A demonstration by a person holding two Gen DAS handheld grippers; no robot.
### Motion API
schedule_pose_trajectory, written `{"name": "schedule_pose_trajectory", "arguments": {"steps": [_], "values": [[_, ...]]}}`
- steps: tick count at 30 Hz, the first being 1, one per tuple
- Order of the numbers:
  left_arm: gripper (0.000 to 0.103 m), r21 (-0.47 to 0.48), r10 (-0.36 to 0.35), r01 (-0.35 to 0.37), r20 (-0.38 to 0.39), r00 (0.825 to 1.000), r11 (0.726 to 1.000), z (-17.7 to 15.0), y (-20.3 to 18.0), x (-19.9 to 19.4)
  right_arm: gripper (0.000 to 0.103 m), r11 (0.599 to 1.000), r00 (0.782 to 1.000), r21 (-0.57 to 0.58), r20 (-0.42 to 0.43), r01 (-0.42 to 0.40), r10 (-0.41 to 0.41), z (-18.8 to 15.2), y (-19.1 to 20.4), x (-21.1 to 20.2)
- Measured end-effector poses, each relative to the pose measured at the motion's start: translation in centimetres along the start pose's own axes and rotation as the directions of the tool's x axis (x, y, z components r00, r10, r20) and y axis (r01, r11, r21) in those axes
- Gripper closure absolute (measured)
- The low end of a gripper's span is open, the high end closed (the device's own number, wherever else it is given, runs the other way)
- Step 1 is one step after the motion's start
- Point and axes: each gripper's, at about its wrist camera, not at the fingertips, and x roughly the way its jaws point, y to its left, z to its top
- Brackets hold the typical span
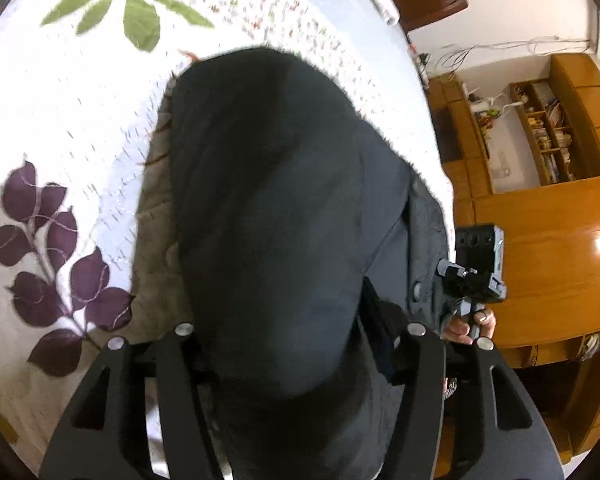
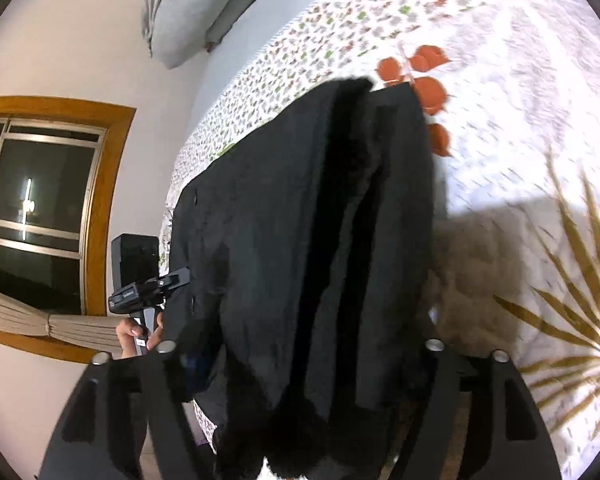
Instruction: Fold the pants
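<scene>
Plainly: one pair of black pants, two grippers, one bed

Closest in, the left gripper (image 1: 300,332) has its two black fingers spread apart, and dark cloth fills the gap between them. The fingertips lie buried under the fabric, so I cannot tell whether the pads press on it. The right gripper (image 2: 300,350) looks much the same in its own view: two fingers set wide, cloth hanging between them and spilling over the tips, contact hidden.

Both views are filled by the single pair of black pants (image 1: 276,200). In the right wrist view they show long lengthwise folds with a deep dark crease running down the middle, and their far end reaches toward the orange leaf print. In the left wrist view the cloth is a broad rounded mass, with a greyer panel on its right side carrying one small round button.

Each camera catches the other tool at the edge of the pants. A hand (image 1: 470,326) grips the handle of the right gripper in the left view; the other hand (image 2: 136,338) holds the left gripper's handle in the right view.

Beneath everything is one bed (image 1: 80,128) with a white cover printed with purple, green, orange and golden leaves and a band of small flowers. One grey pillow (image 2: 188,12) lies at its far end. Beyond stand a wooden shelf unit (image 1: 540,132) and one wood-framed window (image 2: 40,208).
</scene>
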Motion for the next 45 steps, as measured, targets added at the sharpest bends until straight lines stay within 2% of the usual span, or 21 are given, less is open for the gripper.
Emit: {"name": "schedule_pose_trajectory", "arguments": {"steps": [2,4,6,8,12,16,19,20,23,24,27,28,30,32,34,35,39,41,42,44,45], "values": [[0.035,0.021,0.005,-0.005,0.035,0.999,1.0,-0.4,-0.5,-1.3,0.019,1.0,0.999,0.005,0.035,-0.015,0.015,0.1,0.0,-1.2],[0.024,0.052,0.046,-0.051,0.093,0.995,0.997,-1.5,-1.0,-3.2,0.017,1.0,0.997,-0.003,0.073,-0.007,0.007,-0.8,0.1,-2.9],[0.018,0.064,0.101,-0.113,0.16,0.982,0.992,-2.3,-1.5,-4.7,0.016,0.999,0.993,-0.027,0.114,0.032,-0.028,-1.8,0.2,-4.7],[0.016,0.084,0.162,-0.181,0.196,0.967,0.98,-3.1,-1.7,-5.6,0.015,0.998,0.992,-0.045,0.119,0.05,-0.045,-2.7,0.7,-5.0],[0.016,0.085,0.292,-0.308,0.161,0.943,0.948,-3.2,-2.1,-4.5,0.015,0.983,0.981,-0.071,0.104,0.17,-0.162,-3.3,0.9,-3.8],[0.016,0.073,0.278,-0.291,0.148,0.949,0.954,-3.6,-2.2,-4.2,0.015,0.985,0.98,-0.041,0.113,0.169,-0.164,-3.5,0.8,-3.7],[0.016,0.072,0.256,-0.273,0.189,0.948,0.959,-4.7,-3.2,-5.4,0.015,0.989,0.979,-0.032,0.149,0.145,-0.138,-3.9,1.9,-5.1],[0.015,0.066,0.259,-0.277,0.205,0.944,0.959,-5.6,-3.4,-5.8,0.015,0.989,0.977,-0.032,0.164,0.146,-0.139,-4.3,2.2,-5.8],[0.013,0.026,0.277,-0.296,0.285,0.918,0.955,-8.0,-3.9,-8.1,0.015,0.987,0.96,-0.027,0.236,0.16,-0.149,-5.8,3.8,-8.0],[0.013,0.013,0.307,-0.327,0.314,0.898,0.945,-9.5,-4.2,-9.2,0.015,0.983,0.95,-0.032,0.264,0.18,-0.165,-6.8,4.4,-8.9],[0.012,0.025,0.373,-0.417,0.4,0.837,0.908,-14.5,-6.6,-11.6,0.014,0.959,0.896,-0.048,0.371,0.28,-0.243,-11.4,6.5,-11.6],[0.01,0.045,0.376,-0.435,0.428,0.822,0.899,-16.5,-7.4,-12.4,0.014,0.944,0.868,-0.054,0.412,0.327,-0.277,-13.7,7.5,-12.6],[0.008,0.079,0.405,-0.492,0.463,0.789,0.867,-20.8,-9.6,-13.8,0.011,0.924,0.832,-0.074,0.466,0.376,-0.301,-17.3,9.1,-13.8],[0.007,0.085,0.415,-0.524,0.511,0.753,0.847,-25.2,-11.4,-15.1,0.009,0.895,0.782,-0.072,0.52,0.441,-0.344,-21.6,10.5,-15.0],[0.007,0.092,0.418,-0.541,0.531,0.737,0.836,-28.5,-12.7,-16.0,0.008,0.877,0.743,-0.054,0.557,0.478,-0.371,-25.5,11.7,-16.0],[0.007,0.103,0.428,-0.562,0.541,0.724,0.821,-30.7,-13.9,-16.5,0.007,0.87,0.727,-0.039,0.568,0.491,-0.385,-27.3,12.4,-16.4],[0.003,0.108,0.434,-0.606,0.6,0.672,0.788,-36.7,-18.0,-18.4,0.004,0.846,0.688,-0.032,0.599,0.532,-0.409,-33.1,14.8,-17.6],[0.003,0.1,0.44,-0.633,0.635,0.635,0.768,-39.0,-19.9,-18.9,0.004,0.821,0.659,-0.052,0.627,0.568,-0.416,-35.6,16.6,-18.0],[0.003,0.108,0.445,-0.654,0.649,0.617,0.749,-40.2,-21.2,-19.0,0.004,0.81,0.646,-0.063,0.64,0.583,-0.415,-36.9,17.6,-18.2],[0.003,0.107,0.453,-0.683,0.673,0.585,0.722,-42.5,-23.4,-19.4,0.004,0.802,0.643,-0.087,0.652,0.591,-0.403,-39.3,19.3,-18.5],[0.003,0.109,0.445,-0.682,0.682,0.581,0.724,-43.6,-24.2,-19.6,0.004,0.796,0.635,-0.096,0.663,0.598,-0.397,-40.5,20.3,-18.6]]}}
